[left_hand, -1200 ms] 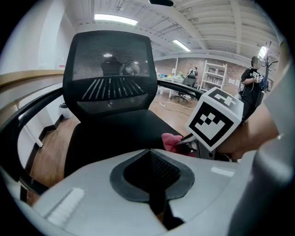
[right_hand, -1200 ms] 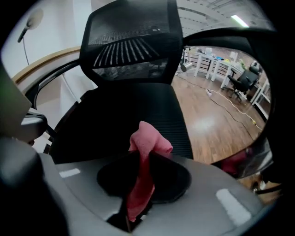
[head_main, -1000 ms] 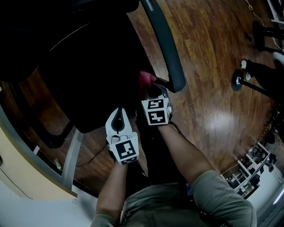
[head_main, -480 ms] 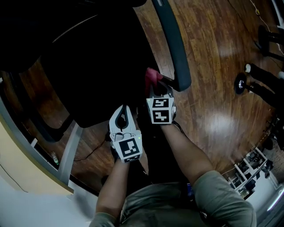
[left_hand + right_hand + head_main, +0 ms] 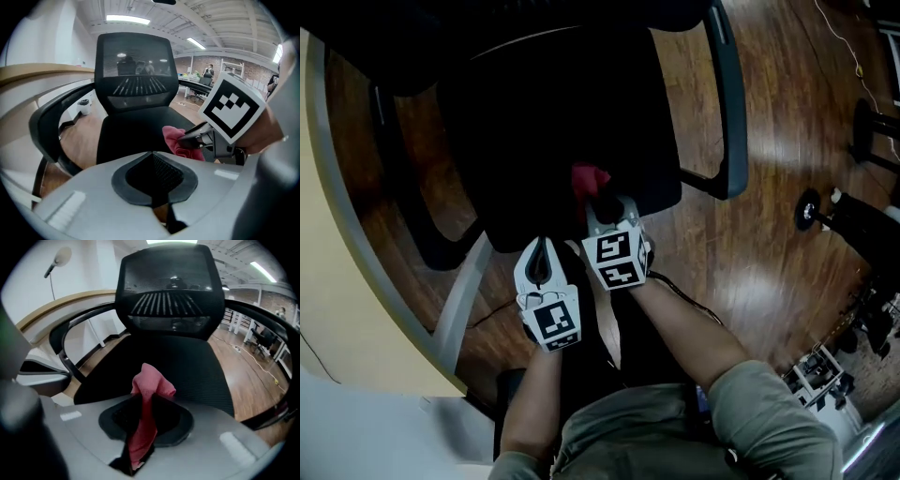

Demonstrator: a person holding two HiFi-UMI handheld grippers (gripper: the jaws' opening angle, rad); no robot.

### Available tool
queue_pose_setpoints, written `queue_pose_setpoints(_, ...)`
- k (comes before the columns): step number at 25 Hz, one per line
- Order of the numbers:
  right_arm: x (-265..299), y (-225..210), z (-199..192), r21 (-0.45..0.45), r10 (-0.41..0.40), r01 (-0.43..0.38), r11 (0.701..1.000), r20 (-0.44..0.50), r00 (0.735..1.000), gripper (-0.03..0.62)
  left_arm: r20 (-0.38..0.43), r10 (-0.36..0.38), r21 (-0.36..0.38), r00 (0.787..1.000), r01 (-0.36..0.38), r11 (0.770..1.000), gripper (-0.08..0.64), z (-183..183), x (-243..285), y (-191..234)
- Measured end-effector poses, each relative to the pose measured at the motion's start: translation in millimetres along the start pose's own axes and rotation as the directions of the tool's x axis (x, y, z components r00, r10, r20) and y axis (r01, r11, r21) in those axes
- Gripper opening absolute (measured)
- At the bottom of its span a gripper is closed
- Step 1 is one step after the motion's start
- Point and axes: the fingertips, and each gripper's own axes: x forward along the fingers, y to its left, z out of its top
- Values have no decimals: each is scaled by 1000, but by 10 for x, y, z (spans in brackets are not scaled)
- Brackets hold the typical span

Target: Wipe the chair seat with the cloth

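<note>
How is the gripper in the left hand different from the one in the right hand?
The right gripper is shut on a crumpled pink cloth; the left gripper has its jaws together with nothing between them. The right gripper reaches over the front of the black mesh chair seat; the left gripper sits further back, nearer the person. Both are white, marked with black-and-white squares, and point down toward the chair.

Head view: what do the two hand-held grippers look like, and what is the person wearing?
Both the left gripper and the right gripper are pale grey plastic shells with black-lined jaws, each topped by a white cube of black square markers. A thin dark cable runs beside the right forearm. The person wears a grey-green short-sleeved shirt.
</note>
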Motion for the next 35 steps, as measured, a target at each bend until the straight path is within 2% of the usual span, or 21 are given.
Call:
queue_pose_setpoints(5, 150, 1013, 120, -129, 164, -162, 978, -2, 987, 63, -15, 68, -61, 998, -69, 996, 5, -301, -264, 541)
queue_pose_setpoints(10, 301, 1840, -22, -210, 253, -259, 943, -55, 966, 63, -49, 119, -120, 992, -124, 985, 5, -729, -564, 990)
queue_pose_setpoints(17, 445, 2279, -180, -278, 311, -337, 899, -137, 941, 63, -55, 157, -156, 986, -164, 974, 5, -827, -634, 1292)
queue_pose_setpoints(20, 505, 2271, -300, -292, 301, -337, 895, -163, 940, 63, -54, 148, -155, 987, -155, 976, 5, -870, -601, 1298)
queue_pose_setpoints(26, 466, 2023, -339, -256, 271, -304, 918, -153, 950, 64, -57, 115, -121, 992, -121, 985, 5, -797, -490, 1156)
queue_pose_setpoints(30, 372, 1650, -318, -204, 229, -254, 945, -140, 963, 63, -46, 78, -87, 996, -82, 993, 5, -584, -378, 905)
queue_pose_setpoints(35, 221, 984, -344, -126, 153, -168, 978, -122, 981, 64, -27, 13, -27, 1000, -13, 1000, 5, -264, -170, 430)
